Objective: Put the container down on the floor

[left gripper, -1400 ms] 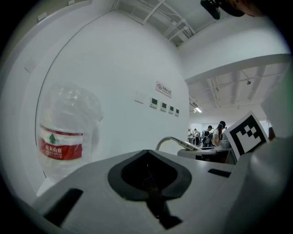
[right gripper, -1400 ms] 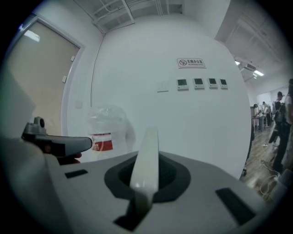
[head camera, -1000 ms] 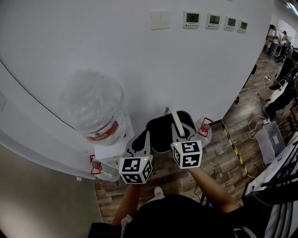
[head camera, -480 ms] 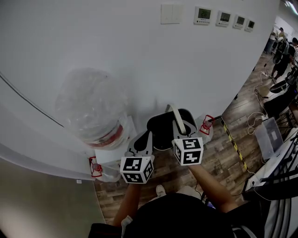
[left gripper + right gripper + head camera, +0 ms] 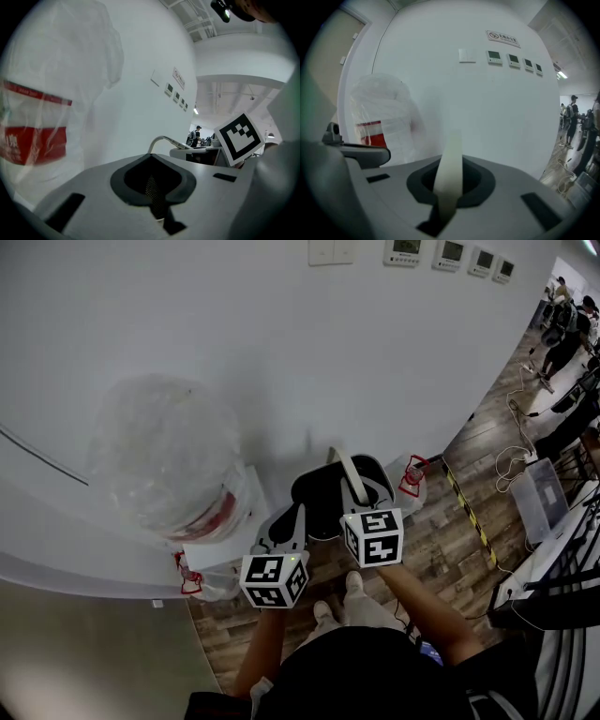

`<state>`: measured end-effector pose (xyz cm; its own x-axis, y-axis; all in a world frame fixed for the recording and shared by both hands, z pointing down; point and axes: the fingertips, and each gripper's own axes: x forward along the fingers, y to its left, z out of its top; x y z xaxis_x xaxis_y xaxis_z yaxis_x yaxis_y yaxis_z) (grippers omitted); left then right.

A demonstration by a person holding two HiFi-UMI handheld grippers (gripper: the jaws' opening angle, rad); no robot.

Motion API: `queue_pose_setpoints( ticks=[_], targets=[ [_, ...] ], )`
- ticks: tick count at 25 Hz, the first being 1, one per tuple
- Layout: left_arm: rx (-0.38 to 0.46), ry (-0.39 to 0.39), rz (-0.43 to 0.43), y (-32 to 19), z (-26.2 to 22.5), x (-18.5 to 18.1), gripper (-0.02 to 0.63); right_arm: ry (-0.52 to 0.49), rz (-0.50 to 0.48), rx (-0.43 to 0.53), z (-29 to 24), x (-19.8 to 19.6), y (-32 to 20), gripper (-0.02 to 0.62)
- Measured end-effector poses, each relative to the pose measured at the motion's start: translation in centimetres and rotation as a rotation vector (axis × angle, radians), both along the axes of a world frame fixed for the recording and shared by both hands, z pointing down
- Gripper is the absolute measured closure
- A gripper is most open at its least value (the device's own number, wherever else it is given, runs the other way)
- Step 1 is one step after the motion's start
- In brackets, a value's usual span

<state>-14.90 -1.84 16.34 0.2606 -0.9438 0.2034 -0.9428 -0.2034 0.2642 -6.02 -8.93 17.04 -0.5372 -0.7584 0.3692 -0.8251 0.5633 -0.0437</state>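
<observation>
Nearest the camera, the marker cubes on both tools showed black-and-white square patterns and no letters. The right tongs [image 5: 361, 501] were pinched on the white handle [image 5: 350, 474] of the dark container [image 5: 323, 507]; in the right gripper view the strap stood upright and ran down into the slit between the jaws. The left tongs [image 5: 291, 521] were pressed together at the container's left rim, and a dark meshed strip ran into their slit. The container hung between the two tools in front of the person, raised above the plank floor [image 5: 450, 559] and close to the white wall.

Just left of it stood a clear water jug [image 5: 164, 456], upturned on a white dispenser. Its red label [image 5: 33, 143] carried white writing, too blurred to read. Yellow-and-black tape [image 5: 469, 521] crossed the floor to the right.

Higher on the wall were a blank white switch plate [image 5: 466, 55] and a row of small display panels [image 5: 494, 56] whose figures were too small to read. Above them was a sign [image 5: 502, 36] with a red mark and a line of characters, also unreadable. Farthest off, people [image 5: 572, 324] stood at the end of the room.
</observation>
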Motion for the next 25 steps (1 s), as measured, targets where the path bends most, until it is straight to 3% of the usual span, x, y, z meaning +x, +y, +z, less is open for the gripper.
queue_pose_setpoints(
  ticks=[10,25],
  targets=[
    [-0.084,0.037,-0.024,-1.5,4.7,1.2,0.591,0.019,-0.038,-0.055,3.4,0.7,-2.4,0.563],
    [-0.268,0.091,-0.088,-2.7,15.5,2.0,0.591,0.110,-0.087,-0.196,14.1,1.1,-5.1,0.563]
  ],
)
